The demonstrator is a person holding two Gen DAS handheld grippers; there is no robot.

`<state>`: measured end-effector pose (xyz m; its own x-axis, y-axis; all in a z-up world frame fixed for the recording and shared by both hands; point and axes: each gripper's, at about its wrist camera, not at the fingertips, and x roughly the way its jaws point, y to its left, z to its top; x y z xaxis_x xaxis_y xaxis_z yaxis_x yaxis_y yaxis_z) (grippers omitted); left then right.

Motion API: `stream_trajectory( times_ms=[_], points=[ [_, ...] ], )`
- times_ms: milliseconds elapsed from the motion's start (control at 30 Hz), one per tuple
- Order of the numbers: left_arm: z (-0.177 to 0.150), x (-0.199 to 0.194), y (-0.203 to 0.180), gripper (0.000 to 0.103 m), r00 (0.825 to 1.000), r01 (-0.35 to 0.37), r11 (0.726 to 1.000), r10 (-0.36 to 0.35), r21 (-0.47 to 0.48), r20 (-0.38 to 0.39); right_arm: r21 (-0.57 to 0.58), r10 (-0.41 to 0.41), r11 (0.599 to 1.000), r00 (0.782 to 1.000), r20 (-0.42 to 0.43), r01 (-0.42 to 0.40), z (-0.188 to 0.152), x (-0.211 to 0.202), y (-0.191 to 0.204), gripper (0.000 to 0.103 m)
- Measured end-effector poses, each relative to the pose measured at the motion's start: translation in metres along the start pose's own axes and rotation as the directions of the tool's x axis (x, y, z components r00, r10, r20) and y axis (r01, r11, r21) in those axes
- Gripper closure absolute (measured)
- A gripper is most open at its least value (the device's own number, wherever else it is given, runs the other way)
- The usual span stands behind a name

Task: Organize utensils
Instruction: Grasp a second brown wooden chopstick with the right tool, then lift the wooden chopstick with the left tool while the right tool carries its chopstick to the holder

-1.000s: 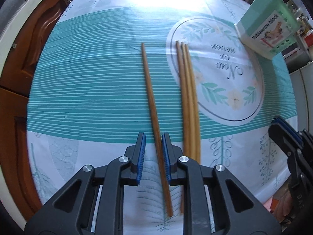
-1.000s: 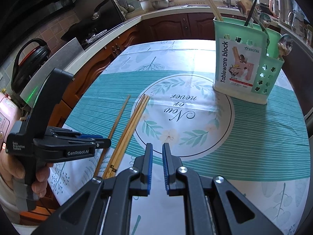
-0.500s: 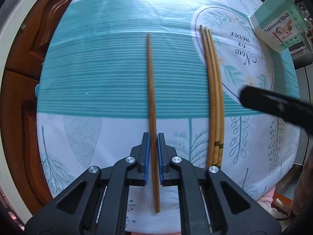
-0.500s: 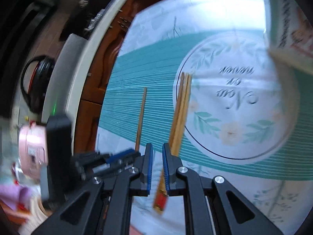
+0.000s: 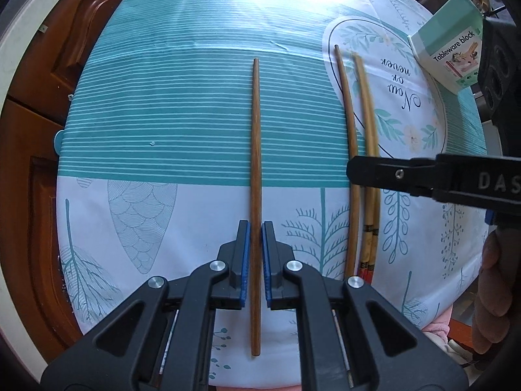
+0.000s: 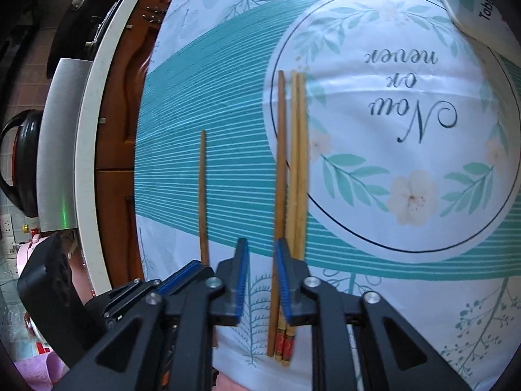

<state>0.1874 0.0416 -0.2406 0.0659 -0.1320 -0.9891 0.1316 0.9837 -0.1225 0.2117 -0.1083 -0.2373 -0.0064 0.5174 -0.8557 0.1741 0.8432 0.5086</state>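
Left gripper [image 5: 255, 260] points straight down, its fingers clamped narrow on a single dark brown wooden chopstick [image 5: 256, 163] lying on the teal-striped counter cloth [image 5: 162, 123]. Right gripper [image 6: 262, 280], jaws just widened, straddles nothing firmly; a bundle of three wooden chopsticks [image 6: 293, 169] lies beneath, right of the single one.

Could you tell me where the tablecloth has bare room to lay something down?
Free: the striped band left of the lone chopstick, out to the tablecloth edge, and the wreath print right of the chopstick bundle. Crowded: the near edge, where both grippers work.
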Motion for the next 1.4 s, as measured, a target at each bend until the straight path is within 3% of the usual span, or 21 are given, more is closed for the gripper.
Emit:
stream_trajectory(
  times_ms=[200, 333, 467, 633, 800, 900, 967, 1033, 1067, 1167, 1267, 1400],
  points=[
    [-0.001, -0.001, 0.005, 0.097, 1.000, 0.011, 1.000, -0.011, -0.001, -0.001, -0.031, -0.079, 0.996, 0.997, 0.011, 0.080, 0.001, -0.002, 0.004, 0.081],
    [0.001, -0.001, 0.007, 0.097, 1.000, 0.011, 1.000, -0.011, 0.001, -0.018, -0.087, -0.210, 0.973, 0.977, 0.030, 0.212, 0.004, 0.001, 0.024, 0.081],
    [0.005, -0.002, 0.008, 0.097, 0.999, 0.014, 1.000, -0.014, 0.004, -0.042, -0.170, -0.367, 0.914, 0.929, 0.043, 0.369, 0.004, 0.010, 0.044, 0.083],
    [0.006, -0.003, 0.002, 0.097, 0.998, -0.032, 0.999, 0.034, 0.043, -0.050, -0.293, -0.509, 0.809, 0.856, 0.089, 0.511, -0.006, 0.019, 0.059, 0.094],
    [0.004, -0.005, 0.001, 0.097, 0.996, -0.066, 0.996, 0.070, 0.068, -0.056, -0.312, -0.540, 0.781, 0.836, 0.096, 0.540, -0.010, 0.014, 0.049, 0.094],
    [0.004, -0.005, -0.008, 0.097, 0.992, -0.103, 0.989, 0.110, 0.105, -0.059, -0.324, -0.526, 0.789, 0.847, 0.082, 0.522, -0.014, 0.011, 0.043, 0.096],
    [0.005, -0.005, -0.010, 0.098, 0.992, -0.099, 0.990, 0.106, 0.102, -0.069, -0.313, -0.481, 0.822, 0.874, 0.064, 0.475, -0.016, 0.005, 0.034, 0.097],
    [0.005, -0.007, -0.007, 0.098, 0.995, -0.066, 0.995, 0.071, 0.071, -0.067, -0.292, -0.396, 0.872, 0.917, 0.055, 0.394, -0.022, -0.005, 0.022, 0.097],
    [0.005, -0.007, -0.006, 0.098, 0.996, -0.067, 0.996, 0.071, 0.065, -0.063, -0.285, -0.373, 0.881, 0.925, 0.070, 0.377, -0.025, -0.012, 0.017, 0.097],
    [-0.003, -0.015, -0.005, 0.099, 0.998, -0.057, 0.997, 0.056, 0.050, 0.010, -0.280, -0.233, 0.924, 0.965, 0.123, 0.259, -0.034, -0.038, 0.004, 0.097],
    [-0.009, -0.032, -0.010, 0.099, 0.993, -0.047, 0.997, 0.041, 0.054, 0.107, -0.294, -0.121, 0.939, 0.971, 0.208, 0.180, -0.047, -0.069, -0.011, 0.097],
    [-0.012, -0.068, -0.029, 0.099, 0.967, -0.021, 0.997, 0.002, 0.073, 0.254, -0.304, -0.032, 0.943, 0.945, 0.326, 0.137, -0.064, -0.110, -0.030, 0.097]
  ],
)
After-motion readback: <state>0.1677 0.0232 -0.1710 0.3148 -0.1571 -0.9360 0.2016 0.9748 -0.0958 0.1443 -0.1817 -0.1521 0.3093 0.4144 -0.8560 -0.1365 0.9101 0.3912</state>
